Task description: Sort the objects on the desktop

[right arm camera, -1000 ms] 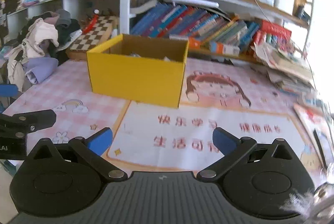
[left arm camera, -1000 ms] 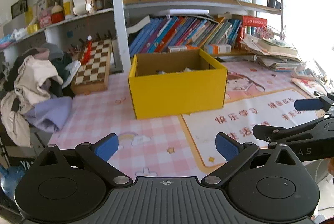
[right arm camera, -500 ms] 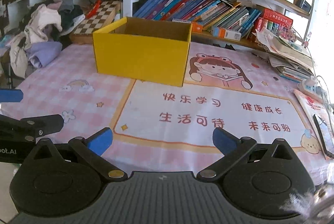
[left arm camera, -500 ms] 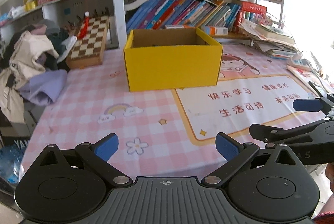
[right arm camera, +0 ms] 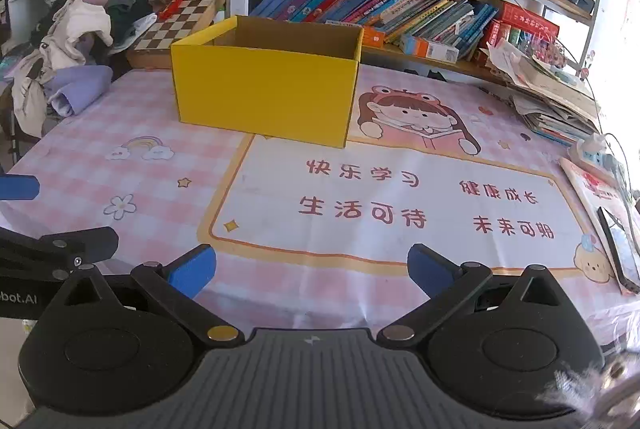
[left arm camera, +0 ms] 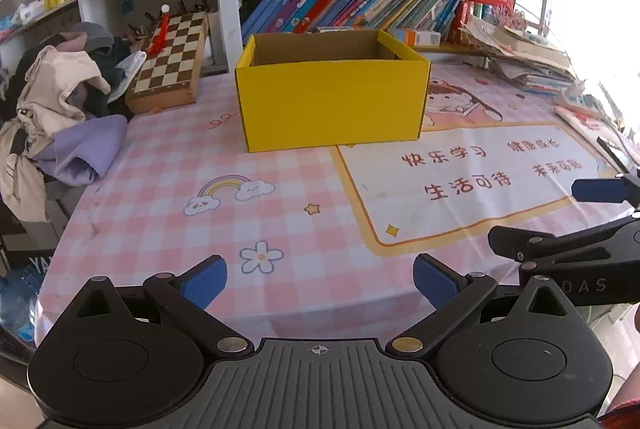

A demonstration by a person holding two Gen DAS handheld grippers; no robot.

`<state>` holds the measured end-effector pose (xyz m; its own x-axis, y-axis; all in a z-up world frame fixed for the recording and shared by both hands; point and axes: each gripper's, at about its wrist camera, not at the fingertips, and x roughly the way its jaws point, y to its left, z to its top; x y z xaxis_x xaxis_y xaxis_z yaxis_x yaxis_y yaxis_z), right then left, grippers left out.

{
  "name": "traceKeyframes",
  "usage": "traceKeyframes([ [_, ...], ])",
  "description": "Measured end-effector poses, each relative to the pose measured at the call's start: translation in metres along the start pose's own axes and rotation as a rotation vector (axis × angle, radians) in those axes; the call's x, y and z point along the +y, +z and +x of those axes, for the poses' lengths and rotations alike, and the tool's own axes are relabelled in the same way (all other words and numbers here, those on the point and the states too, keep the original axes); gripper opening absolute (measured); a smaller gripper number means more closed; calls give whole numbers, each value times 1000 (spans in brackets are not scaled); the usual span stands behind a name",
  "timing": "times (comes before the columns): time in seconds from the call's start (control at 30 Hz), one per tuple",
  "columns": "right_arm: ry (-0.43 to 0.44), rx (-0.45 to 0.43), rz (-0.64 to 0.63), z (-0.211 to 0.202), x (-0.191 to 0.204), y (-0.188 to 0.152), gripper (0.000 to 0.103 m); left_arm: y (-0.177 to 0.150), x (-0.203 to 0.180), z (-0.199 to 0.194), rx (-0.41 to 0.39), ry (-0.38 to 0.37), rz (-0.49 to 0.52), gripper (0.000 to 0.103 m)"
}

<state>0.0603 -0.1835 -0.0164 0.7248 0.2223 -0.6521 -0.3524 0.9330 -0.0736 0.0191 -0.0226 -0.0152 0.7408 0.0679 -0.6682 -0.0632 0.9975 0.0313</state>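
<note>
Yellow box [left arm camera: 331, 105] sits well ahead of both spread, empty grippers, left gripper [left arm camera: 319, 281] and right gripper [right arm camera: 311, 271], so a careless reach could shove it.

Hidden, cropped and unreadable parts of the desk scene

The yellow box [left arm camera: 332, 105] hides its floor and any contents behind its near wall in both views. The heap of clothes [left arm camera: 60, 117] runs off the frame at 9 o'clock. At 3 o'clock the right gripper [left arm camera: 592, 217] is cut by the left camera's edge, its far finger out of sight. In the right view a blurred grey smear [right arm camera: 588, 389] at 5 o'clock cannot be identified, and the book spines [right arm camera: 372, 5] are too small to read.
</note>
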Motion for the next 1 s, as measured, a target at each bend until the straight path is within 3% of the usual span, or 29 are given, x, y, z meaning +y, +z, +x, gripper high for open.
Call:
traceKeyframes([
  [1.0, 1, 11, 10, -1, -3, -4, 103, -1, 1, 1, 4, 11, 25, 103],
])
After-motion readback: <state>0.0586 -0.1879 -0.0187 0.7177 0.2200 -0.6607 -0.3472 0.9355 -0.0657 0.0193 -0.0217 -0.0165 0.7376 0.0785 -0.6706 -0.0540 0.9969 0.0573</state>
